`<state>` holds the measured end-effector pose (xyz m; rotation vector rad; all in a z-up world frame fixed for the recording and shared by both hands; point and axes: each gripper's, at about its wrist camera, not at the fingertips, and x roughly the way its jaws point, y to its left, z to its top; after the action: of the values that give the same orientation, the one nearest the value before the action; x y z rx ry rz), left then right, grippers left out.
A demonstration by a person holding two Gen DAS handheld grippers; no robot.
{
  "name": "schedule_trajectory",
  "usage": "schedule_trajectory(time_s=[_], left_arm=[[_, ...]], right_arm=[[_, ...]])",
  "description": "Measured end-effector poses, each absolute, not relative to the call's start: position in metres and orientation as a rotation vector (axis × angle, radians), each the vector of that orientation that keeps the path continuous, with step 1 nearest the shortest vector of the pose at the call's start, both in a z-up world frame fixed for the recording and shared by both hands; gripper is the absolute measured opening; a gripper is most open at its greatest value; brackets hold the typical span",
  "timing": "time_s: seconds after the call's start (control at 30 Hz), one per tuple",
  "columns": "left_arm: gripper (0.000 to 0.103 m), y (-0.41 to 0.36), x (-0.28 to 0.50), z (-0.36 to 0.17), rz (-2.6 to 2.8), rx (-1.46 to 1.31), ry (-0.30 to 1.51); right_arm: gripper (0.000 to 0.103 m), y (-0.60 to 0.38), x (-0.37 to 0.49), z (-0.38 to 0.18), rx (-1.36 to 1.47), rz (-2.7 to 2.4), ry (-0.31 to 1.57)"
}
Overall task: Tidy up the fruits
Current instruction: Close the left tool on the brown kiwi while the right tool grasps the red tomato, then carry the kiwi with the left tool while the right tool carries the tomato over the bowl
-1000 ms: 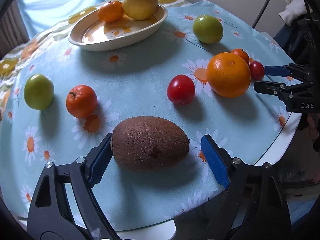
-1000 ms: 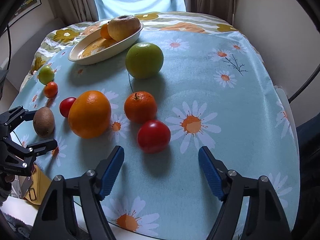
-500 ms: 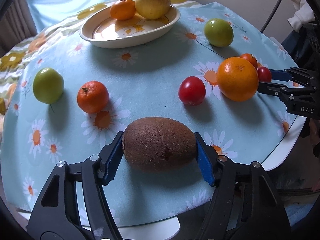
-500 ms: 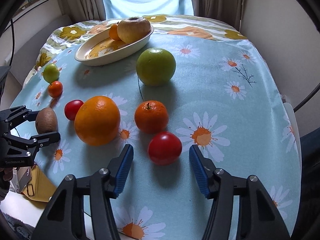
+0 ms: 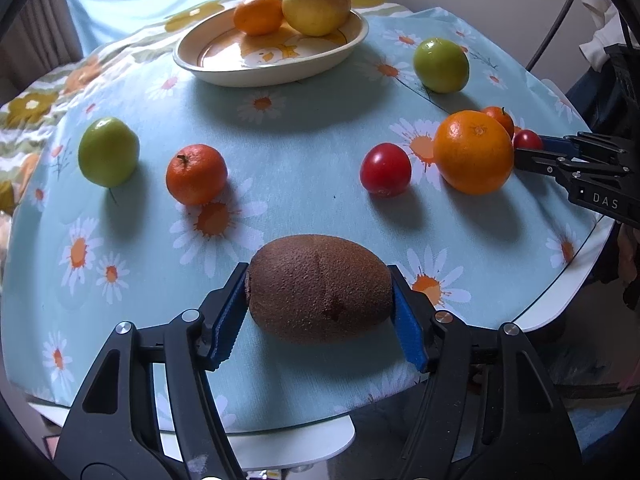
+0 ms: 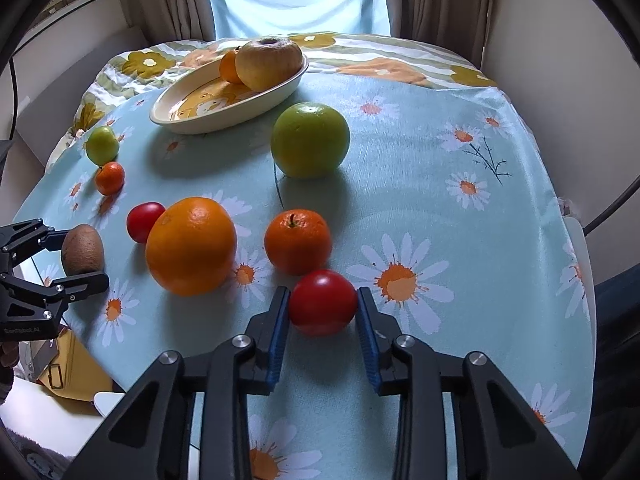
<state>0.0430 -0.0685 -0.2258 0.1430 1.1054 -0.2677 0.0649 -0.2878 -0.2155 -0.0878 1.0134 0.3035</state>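
- Looking through your left wrist view: your left gripper (image 5: pixel 320 308) has its blue pads pressed on both ends of the kiwi (image 5: pixel 318 286), which lies on the flowered tablecloth (image 5: pixel 300 152) near the table's front edge. The jaws stand about half open around it; I see no lift yet.
- In the same view, the dish (image 5: pixel 224 68) at the far side holds a small orange (image 5: pixel 258 14) and a yellow apple (image 5: pixel 316 8). Judged from that, two fruits are sorted.
- Loose on the cloth in this view: a green apple (image 5: pixel 108 151), a mandarin (image 5: pixel 196 174), a red tomato (image 5: pixel 385 169), a big orange (image 5: pixel 473 152) and a second green apple (image 5: pixel 441 65).
- Your right gripper (image 5: pixel 532 152) shows at the right edge with a small red fruit (image 5: pixel 527 140) at its tips.
- Moving to your right wrist view: your right gripper (image 6: pixel 323 312) has just been closing, and both pads now touch the sides of the red tomato (image 6: pixel 322 302) between them. It sits on the cloth, just in front of a mandarin (image 6: pixel 298 241).
- In this view the dish (image 6: pixel 188 118) lies well away, beyond the large green apple (image 6: pixel 310 140).
- Progress, by my reading: early. Both of your hands have a fruit gripped but not carried. Nine pieces, counting these two, are outside the dish.
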Motion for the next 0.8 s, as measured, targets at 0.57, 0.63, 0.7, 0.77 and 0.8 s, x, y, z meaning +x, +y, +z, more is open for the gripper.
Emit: schedule_trajectory(time_s=[0.57,0.63,0.7,0.77,0.8], left_arm=[[0.07,-0.068,0.045,-0.167,-0.242,0.093,1.037],[0.07,-0.068,0.047,-0.157,-0.237,0.088,1.027],[0.07,-0.069,0.05,-0.145,-0.23,0.085,1.011],[0.07,-0.07,0.053,-0.133,-0.222,0.081,0.992],[0.07,-0.07,0.055,-0.128,-0.218,0.078,0.983]], right_arm=[[0.03,-0.288,0.069,-0.171,-0.078,0.354,0.98],[0.03,-0.287,0.07,-0.161,-0.079,0.363,0.968],[0.03,-0.288,0.073,-0.15,-0.079,0.373,0.957],[0.03,-0.287,0.075,-0.139,-0.083,0.383,0.947],[0.03,-0.286,0.077,-0.133,-0.087,0.389,0.942]])
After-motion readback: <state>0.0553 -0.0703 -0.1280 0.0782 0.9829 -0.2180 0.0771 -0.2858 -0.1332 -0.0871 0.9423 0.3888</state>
